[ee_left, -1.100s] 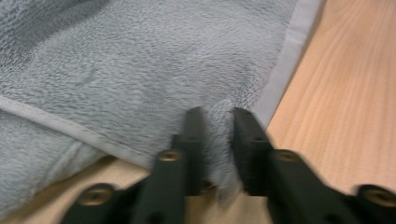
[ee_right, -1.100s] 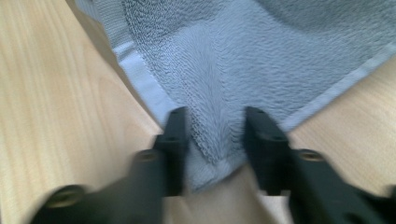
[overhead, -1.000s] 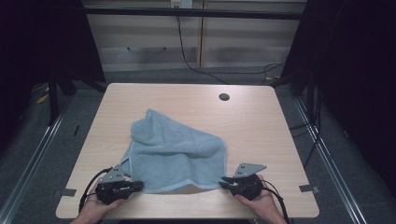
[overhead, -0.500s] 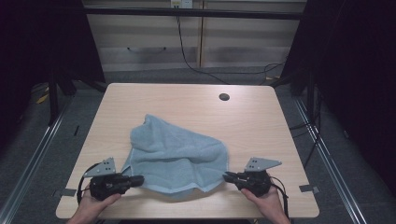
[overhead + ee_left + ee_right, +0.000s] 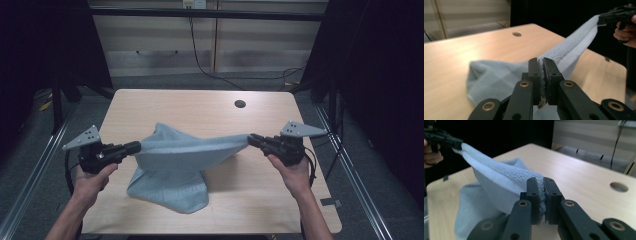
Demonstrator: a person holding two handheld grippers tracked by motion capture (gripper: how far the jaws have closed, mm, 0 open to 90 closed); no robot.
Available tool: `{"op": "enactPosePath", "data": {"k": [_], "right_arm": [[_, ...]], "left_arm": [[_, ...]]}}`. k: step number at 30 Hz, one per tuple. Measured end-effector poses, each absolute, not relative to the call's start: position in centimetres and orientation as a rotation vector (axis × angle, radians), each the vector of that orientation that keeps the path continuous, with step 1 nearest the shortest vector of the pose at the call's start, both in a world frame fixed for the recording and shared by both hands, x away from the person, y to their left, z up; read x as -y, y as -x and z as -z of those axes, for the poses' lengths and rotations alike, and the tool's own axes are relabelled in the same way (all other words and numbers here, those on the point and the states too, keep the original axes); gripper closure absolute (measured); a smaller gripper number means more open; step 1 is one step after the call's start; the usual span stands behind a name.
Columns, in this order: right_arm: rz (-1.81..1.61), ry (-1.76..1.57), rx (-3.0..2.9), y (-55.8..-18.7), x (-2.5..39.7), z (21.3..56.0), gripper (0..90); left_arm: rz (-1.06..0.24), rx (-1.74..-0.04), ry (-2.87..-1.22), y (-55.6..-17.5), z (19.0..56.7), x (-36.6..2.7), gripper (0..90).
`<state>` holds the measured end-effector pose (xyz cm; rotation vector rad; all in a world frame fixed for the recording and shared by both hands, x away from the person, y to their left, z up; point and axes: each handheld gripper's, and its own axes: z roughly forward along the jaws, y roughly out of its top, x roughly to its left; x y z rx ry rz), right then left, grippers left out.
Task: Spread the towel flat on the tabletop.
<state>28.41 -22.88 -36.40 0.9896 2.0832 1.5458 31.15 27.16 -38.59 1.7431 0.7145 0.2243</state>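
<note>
A light blue towel [image 5: 180,155] hangs stretched between my two grippers above the wooden table [image 5: 200,110]. Its top edge is pulled taut and the lower part sags onto the tabletop near the front. My left gripper [image 5: 136,146] is shut on the towel's left corner, with the cloth [image 5: 564,52] pinched between the jaws of the left gripper [image 5: 541,62]. My right gripper [image 5: 251,139] is shut on the opposite corner, and the towel [image 5: 499,180] runs away from the right gripper [image 5: 540,182] toward the other hand.
A round cable hole [image 5: 240,104] sits in the table's far right part. Metal rails [image 5: 345,165] run along both sides of the table on the floor. Cabinets and hanging cables [image 5: 200,50] stand behind the far edge.
Both grippers have risen from the table's front edge and moved apart, lifting the towel's near edge and pulling it taut. The towel no longer lies flat.
</note>
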Motion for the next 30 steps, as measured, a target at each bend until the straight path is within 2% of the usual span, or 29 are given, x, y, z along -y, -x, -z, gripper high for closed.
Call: {"op": "enactPosePath", "data": {"k": [7, 11, 12, 13, 15, 16, 18, 19, 20, 23, 25, 30], "right_arm": [[-1.553, -1.005, -2.036, -32.1, 21.9, 34.5, 84.2], [-1.53, -1.061, -2.019, -36.0, 21.1, 34.0, 84.1], [-1.484, -1.115, -1.998, -38.5, 20.6, 34.0, 83.7], [-1.465, -1.142, -1.989, -39.2, 20.4, 34.0, 83.0], [-1.449, -1.178, -1.972, -40.2, 20.2, 34.1, 81.0], [-1.416, -1.202, -1.972, -41.0, 19.9, 34.4, 76.5], [-1.365, -1.257, -1.965, -42.0, 19.4, 35.0, 70.5], [-1.37, -1.276, -1.973, -42.2, 19.3, 35.5, 67.6], [-1.38, -1.287, -1.977, -42.1, 19.1, 36.0, 66.0], [-1.392, -1.217, -2.068, -40.1, 18.2, 38.2, 65.2], [-1.396, -1.207, -2.091, -39.7, 18.0, 38.6, 65.2], [-1.395, -1.1, -2.268, -35.4, 16.4, 41.2, 65.1]], "left_arm": [[-0.273, -0.794, -1.693, -35.1, 36.2, -27.4, 85.5], [-0.296, -0.87, -1.634, -38.4, 34.7, -27.5, 85.5], [-0.308, -0.884, -1.615, -39.5, 34.3, -27.3, 85.5], [-0.319, -0.902, -1.618, -40.2, 34.1, -27.2, 85.4], [-0.351, -0.926, -1.641, -41.7, 34.2, -26.8, 84.8], [-0.378, -0.953, -1.649, -42.2, 34.4, -26.7, 77.7], [-0.392, -0.971, -1.655, -42.8, 35.2, -27.0, 76.9], [-0.388, -0.995, -1.647, -42.8, 35.6, -27.2, 74.9], [-0.381, -1.003, -1.646, -42.7, 36.1, -27.5, 69.2], [-0.376, -1.021, -1.662, -41.6, 37.8, -28.8, 64.9], [-0.368, -1.027, -1.67, -41.2, 38.2, -29.2, 64.6], [-0.313, -0.97, -1.726, -38.0, 40.7, -29.2, 64.1]]}}
